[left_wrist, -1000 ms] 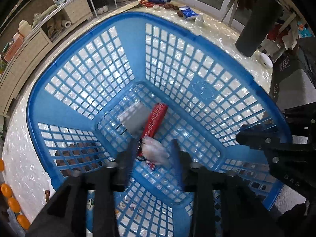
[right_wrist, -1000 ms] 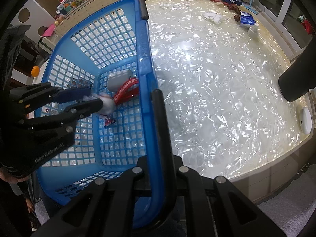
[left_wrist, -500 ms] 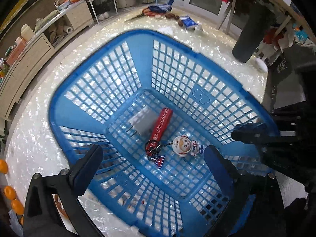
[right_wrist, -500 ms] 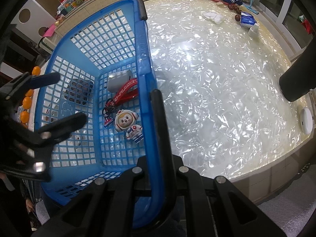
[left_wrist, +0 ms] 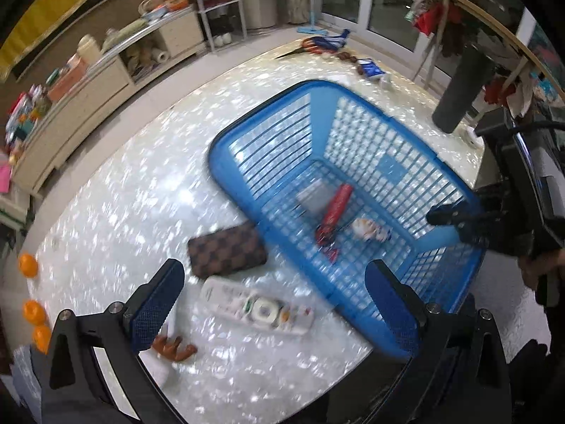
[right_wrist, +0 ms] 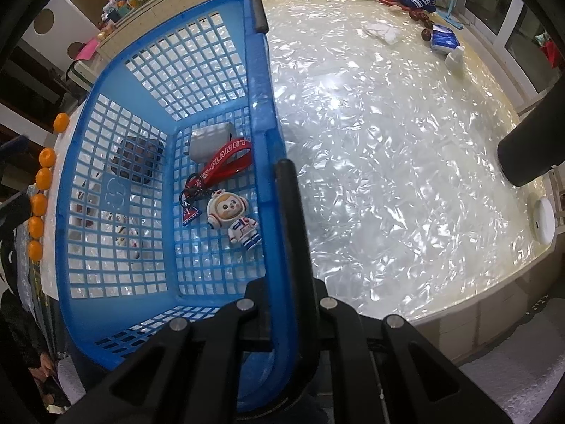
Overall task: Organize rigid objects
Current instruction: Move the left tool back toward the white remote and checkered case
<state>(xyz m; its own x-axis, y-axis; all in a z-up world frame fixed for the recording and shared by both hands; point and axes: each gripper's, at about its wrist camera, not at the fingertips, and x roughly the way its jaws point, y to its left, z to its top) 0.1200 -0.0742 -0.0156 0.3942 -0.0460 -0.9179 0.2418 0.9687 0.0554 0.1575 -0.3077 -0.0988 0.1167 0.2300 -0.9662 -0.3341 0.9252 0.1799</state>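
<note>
A blue plastic basket [left_wrist: 353, 113] stands on the pearly table. Inside it lie an astronaut toy keychain [right_wrist: 233, 219], its red strap [right_wrist: 226, 166] and a white charger [right_wrist: 210, 139]. My right gripper [right_wrist: 275, 176] is shut on the basket's near rim [right_wrist: 261, 88], one black finger [right_wrist: 291, 212] outside the wall. My left gripper [left_wrist: 273, 268] hangs wide open and empty above the table, left of the basket. Below it lie a white remote [left_wrist: 257, 307] and a brown checkered wallet [left_wrist: 226, 251]. The left wrist view is blurred by motion.
A brown antler-shaped thing [left_wrist: 174, 348] lies by the left finger. Several oranges [right_wrist: 44, 176] line the table's left edge. A black cylinder [right_wrist: 529, 148] and a white disc [right_wrist: 543, 221] stand at the right edge. Scissors and small packs [right_wrist: 443, 39] sit far back.
The left gripper opened and let go of the astronaut toy, which now lies in the basket. It then rose and swung left, out over the remote and wallet. The right gripper kept still.
</note>
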